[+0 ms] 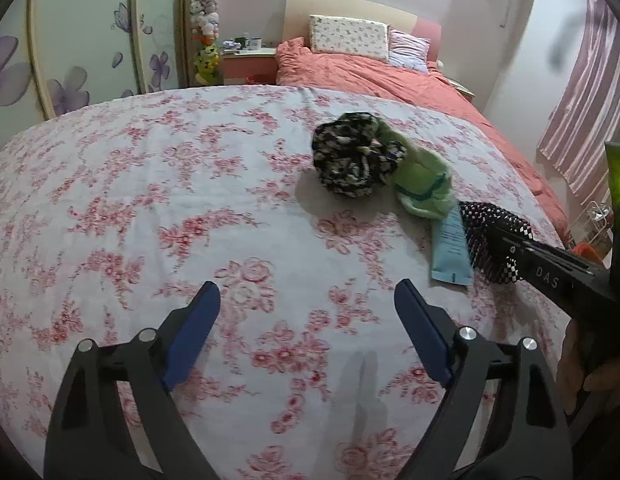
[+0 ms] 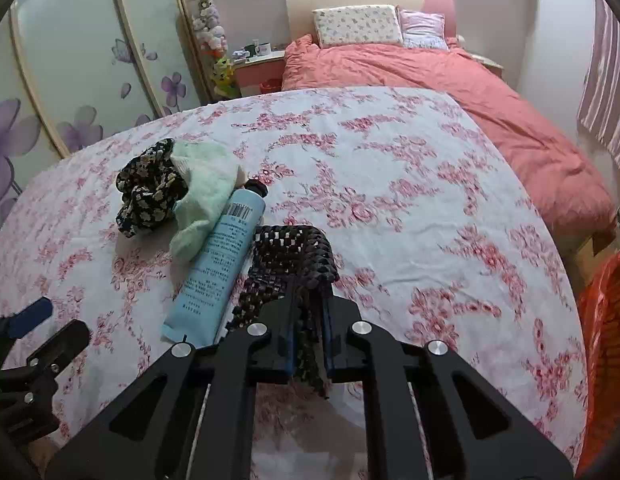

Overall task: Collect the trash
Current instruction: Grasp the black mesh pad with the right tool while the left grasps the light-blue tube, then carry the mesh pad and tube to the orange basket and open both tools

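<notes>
Floral bedspread (image 2: 390,184): black-and-white checked cloth (image 2: 294,256) is clamped by the right gripper (image 2: 308,344) (left gripper (image 1: 306,320) spread, empty), and a lift toward the orange basket (image 2: 608,344) is judged next.

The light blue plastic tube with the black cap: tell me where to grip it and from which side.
Grip the light blue plastic tube across its round middle, coming from above with the open left gripper. It lies flat on the floral bedsheet, the crumpled pale green cloth against its cap end, the black-and-white woven item alongside.
</notes>
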`<state>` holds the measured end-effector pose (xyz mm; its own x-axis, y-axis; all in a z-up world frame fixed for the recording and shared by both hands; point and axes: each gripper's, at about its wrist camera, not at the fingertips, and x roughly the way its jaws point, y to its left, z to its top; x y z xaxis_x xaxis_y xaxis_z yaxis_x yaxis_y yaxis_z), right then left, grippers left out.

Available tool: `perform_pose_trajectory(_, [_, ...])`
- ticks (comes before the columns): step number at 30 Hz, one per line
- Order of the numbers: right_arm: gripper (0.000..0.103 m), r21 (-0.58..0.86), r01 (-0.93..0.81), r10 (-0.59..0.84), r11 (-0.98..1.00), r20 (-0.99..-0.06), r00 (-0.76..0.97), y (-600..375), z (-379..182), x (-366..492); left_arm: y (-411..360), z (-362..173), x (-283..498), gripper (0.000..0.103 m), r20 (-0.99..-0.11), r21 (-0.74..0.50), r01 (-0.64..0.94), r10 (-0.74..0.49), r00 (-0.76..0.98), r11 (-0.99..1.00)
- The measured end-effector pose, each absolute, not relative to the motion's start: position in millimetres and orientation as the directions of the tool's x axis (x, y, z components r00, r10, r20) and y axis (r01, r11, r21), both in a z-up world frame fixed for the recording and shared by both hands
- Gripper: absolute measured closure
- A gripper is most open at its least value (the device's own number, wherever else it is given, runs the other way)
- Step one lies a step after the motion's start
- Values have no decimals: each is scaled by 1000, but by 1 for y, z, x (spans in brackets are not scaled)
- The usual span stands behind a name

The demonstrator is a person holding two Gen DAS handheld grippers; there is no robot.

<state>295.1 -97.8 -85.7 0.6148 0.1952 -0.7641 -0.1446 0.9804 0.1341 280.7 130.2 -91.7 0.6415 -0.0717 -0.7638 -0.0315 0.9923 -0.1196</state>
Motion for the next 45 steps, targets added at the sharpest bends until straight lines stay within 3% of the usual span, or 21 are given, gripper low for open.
perform_pose_trajectory(10, [94,153,43,91,987,-766,636,-163,-85,277,77,-88,299,19,-753,-156,60,-158,639,986])
perform_pose_trajectory(20, [93,148,66,71,987,-761,645,-178,-89,273,27,-106,343,36,-791,-103,71,-124,599,992])
perform_pose_trajectory(22, [93,157,66,78,985,-761,645,-180,-89,274,22,-107,349,40,-790,-78,65,-102,605,995])
perform_pose_trajectory(26, [93,157,66,78,985,-761,645,-181,-89,273,14,-107,358,69,-789,-45,64,-74,610,997])
perform_pose_trajectory(45, [93,173,70,88,982,-760,643,-185,-91,273,55,-108,294,69,-773,-98,92,-134,619,991])
